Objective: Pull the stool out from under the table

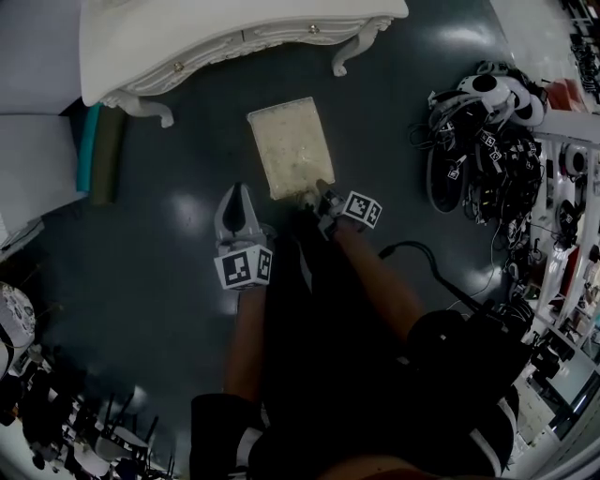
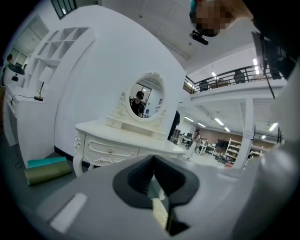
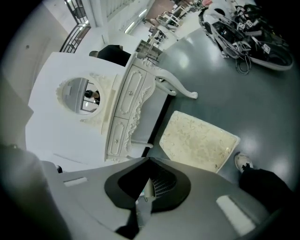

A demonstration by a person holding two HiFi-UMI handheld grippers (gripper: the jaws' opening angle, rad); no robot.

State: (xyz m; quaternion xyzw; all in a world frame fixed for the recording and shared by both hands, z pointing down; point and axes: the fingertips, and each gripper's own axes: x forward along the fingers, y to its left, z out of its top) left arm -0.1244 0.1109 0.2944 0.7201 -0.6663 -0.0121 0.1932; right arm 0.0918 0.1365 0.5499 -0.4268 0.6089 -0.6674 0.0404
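At the far left two rolled mats lie side by side on the dark floor [image 1: 178, 234], one teal mat [image 1: 89, 145] and one olive mat [image 1: 108, 155], beside the leg of the single white dressing table [image 1: 234, 28], which carries one oval mirror [image 2: 146, 99].

Next comes the left gripper [image 1: 238, 199]. Its jaws are together at the tips with nothing between them, and it points toward the table front. It sits just left of the stool's near corner and does not touch it.

There is one stool [image 1: 291, 145], with a cream patterned cushion. It stands on the open floor in front of the table, fully clear of the tabletop, and beyond both grippers.

The right gripper [image 1: 321, 195] is at the stool's near right corner. In its own view the jaws [image 3: 149, 161] are closed and empty, and the stool [image 3: 199, 140] lies above and to the right of them, apart. One shoe [image 3: 243, 161] shows beside the stool.

At the far right lies a heap of headsets and cables [image 1: 487, 141].
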